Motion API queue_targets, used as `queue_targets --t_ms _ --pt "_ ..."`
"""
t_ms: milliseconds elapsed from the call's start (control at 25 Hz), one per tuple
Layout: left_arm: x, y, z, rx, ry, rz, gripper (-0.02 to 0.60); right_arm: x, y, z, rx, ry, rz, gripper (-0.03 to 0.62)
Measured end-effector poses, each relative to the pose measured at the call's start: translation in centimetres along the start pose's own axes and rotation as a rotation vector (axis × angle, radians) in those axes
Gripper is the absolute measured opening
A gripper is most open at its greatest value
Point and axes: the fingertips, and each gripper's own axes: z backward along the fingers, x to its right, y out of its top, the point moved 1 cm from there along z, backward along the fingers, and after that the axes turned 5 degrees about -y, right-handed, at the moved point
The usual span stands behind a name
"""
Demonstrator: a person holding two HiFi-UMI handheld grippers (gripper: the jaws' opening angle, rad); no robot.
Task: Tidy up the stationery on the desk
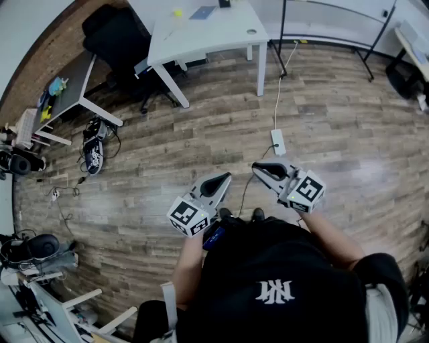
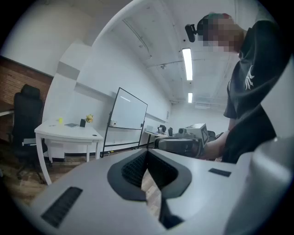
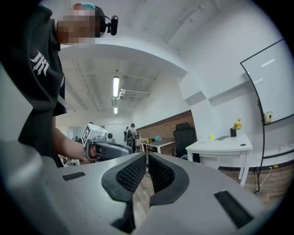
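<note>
Stationery (image 1: 202, 12) lay on the far desk (image 1: 221, 33); left gripper (image 1: 225, 177) and right gripper (image 1: 256, 167) closed empty, we judged approaching came first.

We stand on the floor (image 1: 167, 154) with the power strip (image 1: 277, 141) just ahead of us and the desk (image 1: 221, 33) well beyond it. Left of that desk sits the office chair (image 1: 117, 37) — farther left, a second desk (image 1: 74, 84), with shoes (image 1: 92, 153) on the floor beside it. The whiteboard (image 2: 129, 110) stands right of the desk.
</note>
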Motion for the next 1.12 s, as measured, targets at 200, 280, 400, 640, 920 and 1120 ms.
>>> queue_targets --t_ms 200,280,400,640,920,1120 --pt "-0.6 -0.7 0.0 -0.011 -0.005 0.006 0.003 0.1 0.3 -0.2 -0.019 -0.003 -0.010 0.043" --pt "-0.7 -0.7 -0.1 -0.009 0.001 0.011 0.003 0.3 0.2 -0.1 -0.021 -0.005 -0.016 0.043" --pt "-0.7 -0.7 -0.3 -0.015 0.013 0.024 0.003 0.6 0.0 0.1 -0.024 -0.006 -0.031 0.043" --pt "-1.7 -0.2 -0.3 -0.024 0.040 0.022 0.003 1.5 0.9 0.2 0.013 -0.018 -0.030 0.043" --pt "-2.1 0.3 -0.4 -0.020 0.062 0.026 0.003 1.9 1.0 0.5 0.024 0.005 -0.053 0.043" --pt "-2.8 0.6 -0.2 -0.020 0.068 0.044 0.003 2.1 1.0 0.3 0.032 0.034 -0.079 0.043"
